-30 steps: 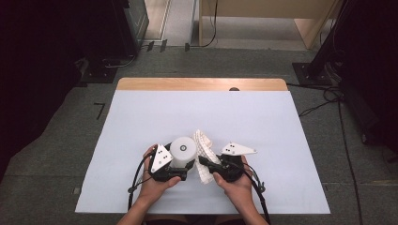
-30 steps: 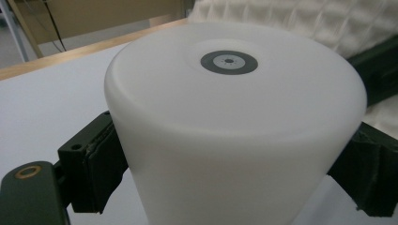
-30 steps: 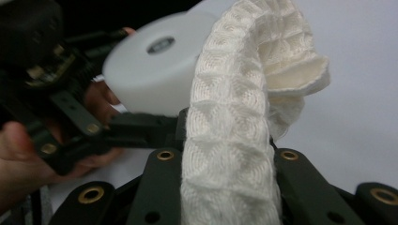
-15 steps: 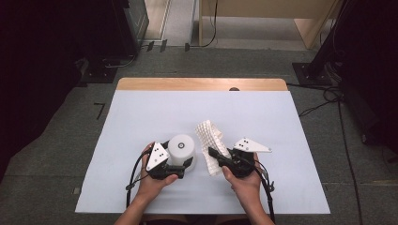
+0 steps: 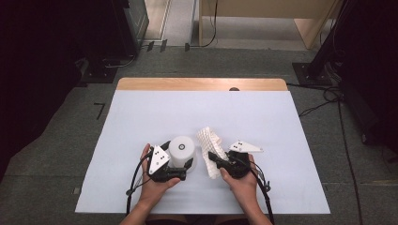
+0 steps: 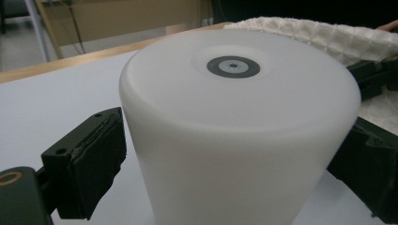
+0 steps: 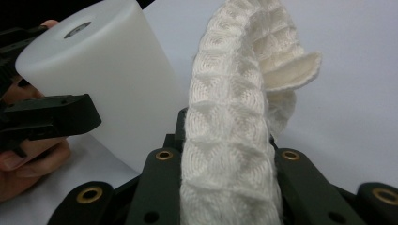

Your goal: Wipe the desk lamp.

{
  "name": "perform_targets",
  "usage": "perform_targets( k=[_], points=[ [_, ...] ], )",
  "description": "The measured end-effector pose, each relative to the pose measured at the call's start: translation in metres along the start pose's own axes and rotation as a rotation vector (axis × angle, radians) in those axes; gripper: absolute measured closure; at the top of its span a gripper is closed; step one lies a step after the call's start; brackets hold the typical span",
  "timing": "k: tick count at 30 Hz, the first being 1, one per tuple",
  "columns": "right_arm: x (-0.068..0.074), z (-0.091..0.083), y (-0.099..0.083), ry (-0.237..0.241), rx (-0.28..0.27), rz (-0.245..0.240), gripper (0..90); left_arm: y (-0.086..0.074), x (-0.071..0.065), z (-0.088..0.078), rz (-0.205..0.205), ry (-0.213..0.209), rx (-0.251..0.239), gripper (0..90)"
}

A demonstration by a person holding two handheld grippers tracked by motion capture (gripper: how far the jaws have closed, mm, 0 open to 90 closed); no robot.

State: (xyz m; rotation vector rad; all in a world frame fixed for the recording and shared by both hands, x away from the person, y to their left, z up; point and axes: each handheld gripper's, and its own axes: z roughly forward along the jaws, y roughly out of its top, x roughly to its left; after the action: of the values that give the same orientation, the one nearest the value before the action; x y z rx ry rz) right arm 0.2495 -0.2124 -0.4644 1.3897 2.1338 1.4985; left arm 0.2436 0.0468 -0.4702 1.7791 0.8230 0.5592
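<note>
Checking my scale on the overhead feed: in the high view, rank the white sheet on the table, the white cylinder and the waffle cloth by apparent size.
1. White sheet, by far the largest; it covers nearly the whole tabletop.
2 and 3. White cylinder and waffle cloth look about alike. The cloth is held up and partly hidden by the right gripper, so I won't rank them.

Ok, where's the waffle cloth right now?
In the high view the waffle cloth is near the table's front middle, pinched in the right tongs, just right of the white cylinder.

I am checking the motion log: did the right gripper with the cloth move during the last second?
Yes. The right gripper, shut on the white cloth, moved rightward, away from the white cylinder, judged against the table's wooden far edge.
</note>
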Motion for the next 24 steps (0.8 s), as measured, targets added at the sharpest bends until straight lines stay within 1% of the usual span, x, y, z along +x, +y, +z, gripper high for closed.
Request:
perform_targets(
  k=[1,2,3,4,5,6,7,8,9,11,13,15,16,17,18,19,20,21,22,23,24],
  points=[
    [0.0,0.001,-0.001,-0.003,0.001,-0.002,73.1,0.0,0.0,0.0,0.0,0.0,0.0,3.4],
    [0.0,0.002,-0.001,-0.002,0.003,-0.001,73.0,0.0,-0.007,0.002,-0.014,0.054,0.009,3.4],
    [0.0,0.002,-0.001,-0.002,0.006,0.001,73.0,0.0,-0.01,0.004,-0.022,0.065,0.015,3.4],
    [0.0,0.002,-0.001,-0.002,0.006,0.001,73.0,0.0,-0.01,0.004,-0.022,0.065,0.015,3.3],
    [0.0,0.003,-0.002,-0.002,0.008,-0.003,73.0,-0.001,-0.013,0.005,-0.027,0.076,0.02,3.3],
    [0.001,0.005,-0.004,-0.001,0.018,0.001,73.0,-0.002,-0.015,0.009,-0.032,0.095,0.039,3.4],
    [0.001,0.006,-0.005,-0.001,0.022,-0.003,73.0,-0.003,-0.016,0.011,-0.036,0.105,0.051,3.4],
    [0.002,0.008,-0.006,-0.002,0.03,0.0,73.0,-0.003,-0.016,0.012,-0.037,0.128,0.062,3.6],
    [0.002,0.01,-0.008,-0.001,0.039,-0.004,72.9,-0.003,-0.015,0.012,-0.046,0.122,0.063,4.6],
    [0.004,0.014,-0.01,-0.001,0.062,-0.01,72.9,-0.002,-0.013,0.011,-0.049,0.115,0.056,8.2],
    [0.006,0.018,-0.012,-0.002,0.076,-0.022,73.0,-0.002,-0.01,0.01,-0.028,0.091,0.063,8.4],
    [0.009,0.02,-0.013,0.002,0.095,-0.026,73.0,0.0,-0.002,0.009,-0.027,0.043,0.056,8.6],
    [0.01,0.022,-0.014,0.008,0.097,-0.033,73.0,0.001,0.003,0.007,-0.038,0.004,0.036,8.6],
    [0.01,0.022,-0.014,0.008,0.097,-0.033,73.0,0.001,0.003,0.007,-0.038,0.004,0.036,8.6],
    [0.011,0.022,-0.014,0.01,0.102,-0.036,73.0,0.003,0.01,0.003,-0.051,-0.037,0.009,8.6],
    [0.013,0.022,-0.014,0.02,0.103,-0.032,73.1,0.007,0.019,-0.001,-0.074,-0.073,-0.012,8.6],
    [0.014,0.022,-0.013,0.033,0.097,-0.029,73.1,0.009,0.023,-0.002,-0.076,-0.086,-0.01,8.7],
    [0.014,0.022,-0.013,0.033,0.097,-0.029,73.1,0.009,0.023,-0.002,-0.076,-0.086,-0.01,8.7],
    [0.015,0.021,-0.012,0.047,0.094,-0.016,73.2,0.009,0.027,-0.003,-0.074,-0.102,-0.016,8.7],
    [0.02,0.019,-0.009,0.07,0.085,-0.013,73.3,0.009,0.029,-0.005,-0.064,-0.124,-0.02,8.7],
    [0.02,0.019,-0.009,0.07,0.085,-0.013,73.3,0.009,0.029,-0.005,-0.064,-0.124,-0.02,8.7]
  ],
)
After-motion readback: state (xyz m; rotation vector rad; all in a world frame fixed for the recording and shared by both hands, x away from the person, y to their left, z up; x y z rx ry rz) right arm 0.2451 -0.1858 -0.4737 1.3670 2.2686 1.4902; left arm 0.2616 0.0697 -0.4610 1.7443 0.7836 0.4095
